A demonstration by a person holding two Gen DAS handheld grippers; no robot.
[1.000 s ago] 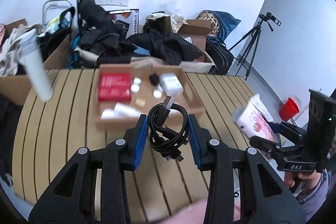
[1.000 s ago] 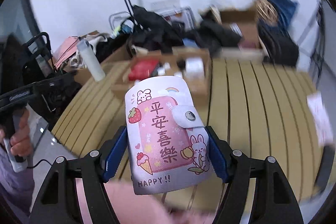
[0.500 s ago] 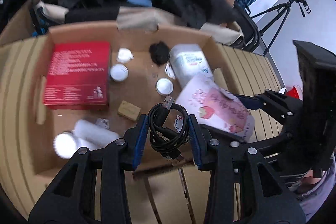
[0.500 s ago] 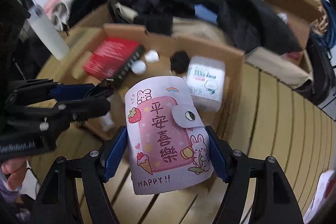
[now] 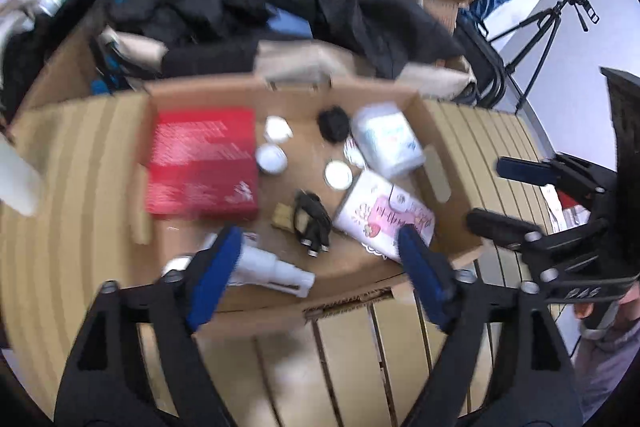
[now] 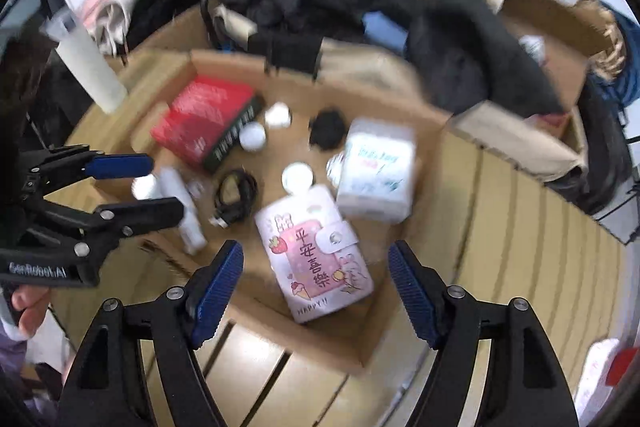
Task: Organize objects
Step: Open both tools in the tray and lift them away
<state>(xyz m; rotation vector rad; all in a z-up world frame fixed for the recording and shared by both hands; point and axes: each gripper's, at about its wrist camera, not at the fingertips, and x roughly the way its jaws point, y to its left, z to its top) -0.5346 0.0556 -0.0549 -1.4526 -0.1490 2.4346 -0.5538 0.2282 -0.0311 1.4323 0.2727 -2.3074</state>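
Matt cardboard, slatted wood, glossy plastic

The shallow brown cardboard tray (image 5: 436, 131) looks matt on the pale slatted wooden counter (image 5: 400, 355); the pink printed snap-flap wallet (image 6: 316, 255) looks smooth, the black coiled rubbery cable (image 6: 234, 197) dull, and the red printed box (image 5: 202, 163) faintly glossy.

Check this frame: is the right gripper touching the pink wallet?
Apart. The right wrist view shows the right gripper open, both fingers clear of the pink wallet, which lies flat in the cardboard box with gaps on each side.
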